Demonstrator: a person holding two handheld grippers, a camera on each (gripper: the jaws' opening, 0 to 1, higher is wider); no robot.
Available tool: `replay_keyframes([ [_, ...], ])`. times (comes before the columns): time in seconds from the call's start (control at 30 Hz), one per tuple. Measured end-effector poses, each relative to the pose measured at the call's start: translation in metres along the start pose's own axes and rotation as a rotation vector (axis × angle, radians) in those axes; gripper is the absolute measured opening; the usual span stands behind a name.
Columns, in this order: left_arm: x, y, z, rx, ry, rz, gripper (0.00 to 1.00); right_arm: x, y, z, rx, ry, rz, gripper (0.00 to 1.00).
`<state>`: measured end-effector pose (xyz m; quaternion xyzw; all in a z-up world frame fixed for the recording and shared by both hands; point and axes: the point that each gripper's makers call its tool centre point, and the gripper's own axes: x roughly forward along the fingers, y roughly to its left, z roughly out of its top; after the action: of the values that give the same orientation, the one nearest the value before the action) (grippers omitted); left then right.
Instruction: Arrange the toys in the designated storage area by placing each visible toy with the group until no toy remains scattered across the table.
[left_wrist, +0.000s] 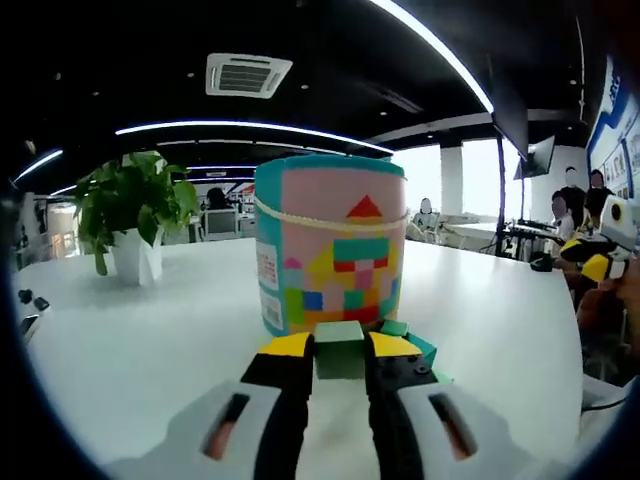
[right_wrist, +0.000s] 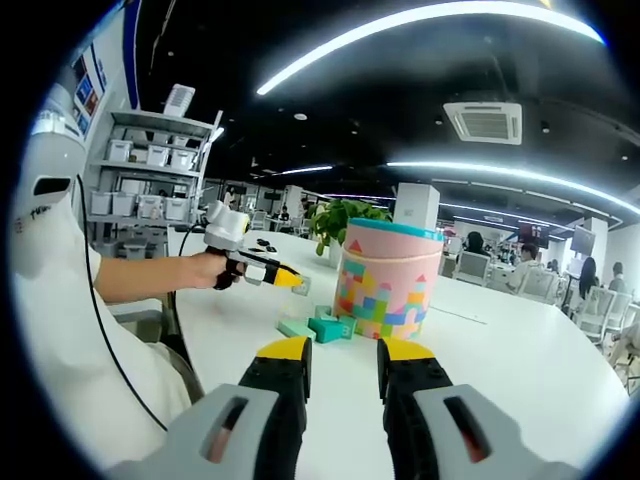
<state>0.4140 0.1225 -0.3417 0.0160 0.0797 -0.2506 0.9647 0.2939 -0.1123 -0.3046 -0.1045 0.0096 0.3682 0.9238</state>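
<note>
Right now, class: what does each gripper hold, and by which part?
The left gripper clamps a green block by its two opposite sides. The right gripper holds nothing; its jaws stand open.

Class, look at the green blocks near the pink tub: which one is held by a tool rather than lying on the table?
The green block clamped in the left tool, lifted just before the pink tub. The other blocks lie loose on the table at the tub's foot.

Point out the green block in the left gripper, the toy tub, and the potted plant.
green block (left_wrist: 340, 348): left gripper view, its front face between the jaws.
toy tub (right_wrist: 388, 281): right gripper view, its patterned side wall.
potted plant (left_wrist: 137, 255): left gripper view, its white pot.
</note>
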Motion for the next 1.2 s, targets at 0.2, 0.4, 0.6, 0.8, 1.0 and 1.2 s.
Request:
replay_keyframes([
  [0.2, -0.002, -0.003, 0.010, 0.005, -0.021, -0.005, 0.20, -0.001, -0.001, -0.001, 0.002, 0.002, -0.003, 0.26],
  [0.4, -0.005, 0.000, 0.028, 0.009, -0.047, -0.002, 0.20, 0.000, -0.002, -0.002, 0.004, 0.002, -0.004, 0.26],
  [0.6, -0.005, 0.000, 0.042, 0.010, -0.071, -0.012, 0.20, 0.000, -0.001, -0.002, 0.004, 0.002, -0.002, 0.26],
  [0.8, -0.005, 0.007, 0.069, 0.001, -0.109, -0.026, 0.20, -0.001, -0.003, -0.001, 0.003, 0.001, -0.009, 0.26],
  [1.0, 0.000, 0.015, 0.102, 0.007, -0.129, -0.038, 0.20, 0.001, -0.001, -0.001, 0.001, 0.001, -0.002, 0.26],
  [1.2, 0.005, 0.024, 0.133, 0.016, -0.151, -0.050, 0.20, 0.000, -0.002, -0.001, 0.002, 0.001, -0.004, 0.26],
])
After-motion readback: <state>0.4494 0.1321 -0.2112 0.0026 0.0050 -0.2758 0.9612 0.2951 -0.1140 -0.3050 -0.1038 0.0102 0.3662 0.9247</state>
